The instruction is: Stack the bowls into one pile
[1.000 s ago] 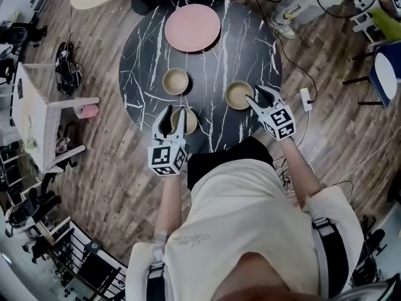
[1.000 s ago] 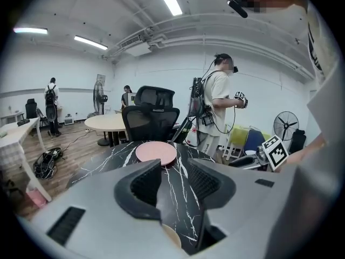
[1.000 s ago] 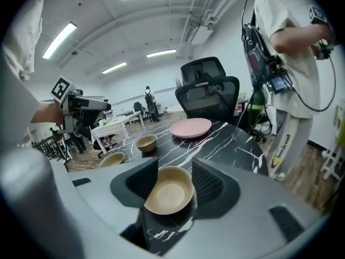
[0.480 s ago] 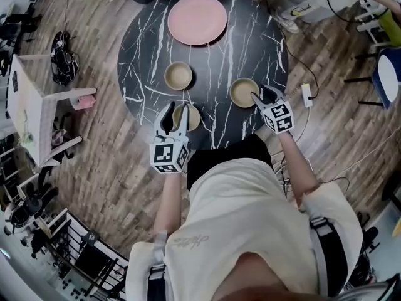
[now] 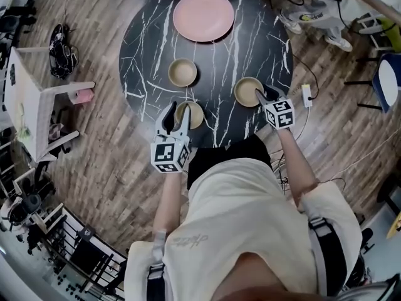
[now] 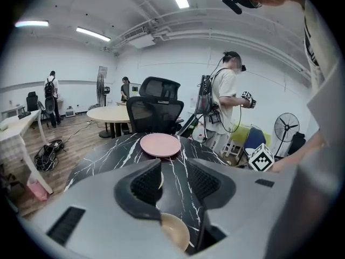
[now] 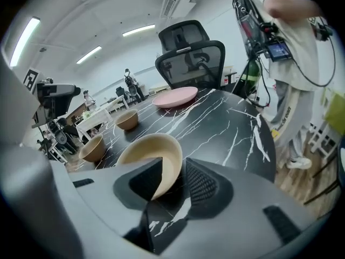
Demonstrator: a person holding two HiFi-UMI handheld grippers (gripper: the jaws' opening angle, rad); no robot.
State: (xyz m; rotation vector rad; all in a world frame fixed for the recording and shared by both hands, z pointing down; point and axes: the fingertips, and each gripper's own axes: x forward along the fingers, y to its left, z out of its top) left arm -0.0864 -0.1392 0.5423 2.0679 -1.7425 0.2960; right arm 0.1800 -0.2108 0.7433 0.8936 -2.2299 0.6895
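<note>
Here, on a round black counter, the right gripper straddled the right bowl's near rim. Its jaws had just been closing but were not yet pinching, likely readying a lift for stacking. The left gripper hovered, jaws spread, over the near bowl. A third bowl sat farther back, apart.

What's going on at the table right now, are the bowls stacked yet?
Not yet. A person holds a gripper in each hand over the black table. The right gripper has its jaws astride the rim of the right bowl and has just been closing them, but no firm clamp shows. The left gripper hangs open over the near bowl. The far bowl and pink plate sit untouched.
</note>
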